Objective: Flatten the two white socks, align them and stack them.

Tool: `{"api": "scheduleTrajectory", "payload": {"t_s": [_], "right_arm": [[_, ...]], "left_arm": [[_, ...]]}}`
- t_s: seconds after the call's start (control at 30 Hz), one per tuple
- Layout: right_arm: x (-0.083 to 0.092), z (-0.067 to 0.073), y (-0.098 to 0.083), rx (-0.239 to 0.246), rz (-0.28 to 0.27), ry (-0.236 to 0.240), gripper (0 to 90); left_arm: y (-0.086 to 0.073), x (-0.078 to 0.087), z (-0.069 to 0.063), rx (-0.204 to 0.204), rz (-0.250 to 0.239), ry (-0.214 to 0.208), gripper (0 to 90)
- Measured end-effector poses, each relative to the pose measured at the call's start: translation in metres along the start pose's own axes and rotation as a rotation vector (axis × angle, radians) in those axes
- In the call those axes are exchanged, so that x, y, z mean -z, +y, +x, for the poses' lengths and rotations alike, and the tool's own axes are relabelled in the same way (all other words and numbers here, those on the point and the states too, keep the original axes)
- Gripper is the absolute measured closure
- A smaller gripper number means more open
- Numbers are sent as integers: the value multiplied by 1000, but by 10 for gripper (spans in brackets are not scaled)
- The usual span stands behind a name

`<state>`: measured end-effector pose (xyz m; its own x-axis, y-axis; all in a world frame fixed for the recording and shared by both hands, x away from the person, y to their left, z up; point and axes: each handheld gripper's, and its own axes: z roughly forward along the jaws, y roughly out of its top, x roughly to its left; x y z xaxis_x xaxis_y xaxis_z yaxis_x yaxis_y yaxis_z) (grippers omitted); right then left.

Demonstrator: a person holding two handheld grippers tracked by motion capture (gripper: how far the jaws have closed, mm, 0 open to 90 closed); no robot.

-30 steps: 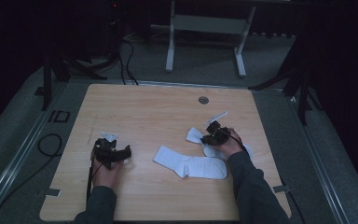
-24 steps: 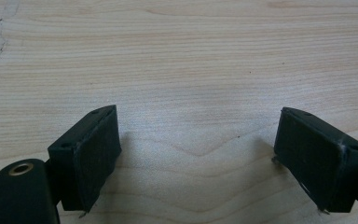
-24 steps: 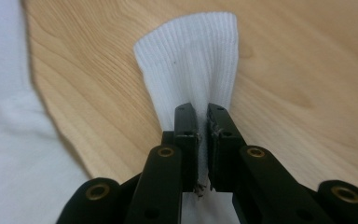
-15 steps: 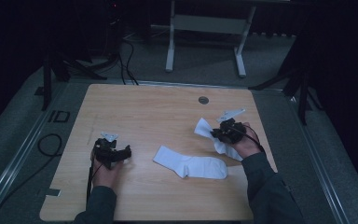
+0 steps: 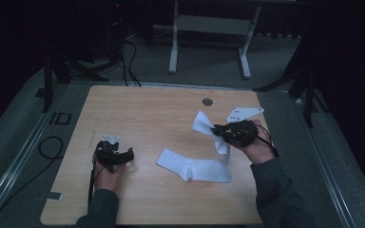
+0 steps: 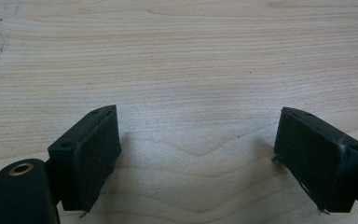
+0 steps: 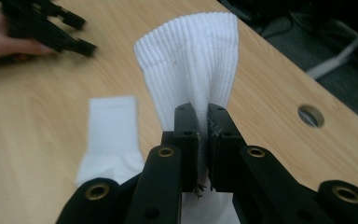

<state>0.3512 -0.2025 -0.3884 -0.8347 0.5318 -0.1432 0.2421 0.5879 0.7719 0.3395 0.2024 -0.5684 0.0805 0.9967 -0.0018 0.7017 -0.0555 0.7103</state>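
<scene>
Two white socks are on the wooden table. One sock lies flat near the middle right. My right gripper is shut on the second sock and holds it above the table; its ribbed cuff fans out past the jaws, and the rest hangs down toward the flat sock. In the right gripper view the flat sock lies below the jaws on the left. My left gripper rests on the table at the left, open, with bare wood between its pads.
A round cable hole sits near the table's far edge. A metal stand is on the floor beyond the table, and cables lie on the floor to the left. The table's left and far parts are bare wood.
My right gripper has risen and moved away from me with the second sock, lifting most of it off the table. The left gripper has stayed put.
</scene>
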Motion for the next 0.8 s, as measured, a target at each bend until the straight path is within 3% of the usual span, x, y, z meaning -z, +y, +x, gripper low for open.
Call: {"api": "scheduleTrajectory", "payload": {"t_s": [0.27,0.5,0.63,0.8], "right_arm": [[16,21,5,30,-34,22,834],[8,29,-4,33,4,47,833],[-6,36,-8,39,36,64,833],[-40,47,-20,27,76,104,832]], "left_arm": [[0,0,0,0,-1,0,143],[0,0,0,2,-1,0,143],[0,0,0,-1,1,0,143],[0,0,0,-1,1,0,143]]}}
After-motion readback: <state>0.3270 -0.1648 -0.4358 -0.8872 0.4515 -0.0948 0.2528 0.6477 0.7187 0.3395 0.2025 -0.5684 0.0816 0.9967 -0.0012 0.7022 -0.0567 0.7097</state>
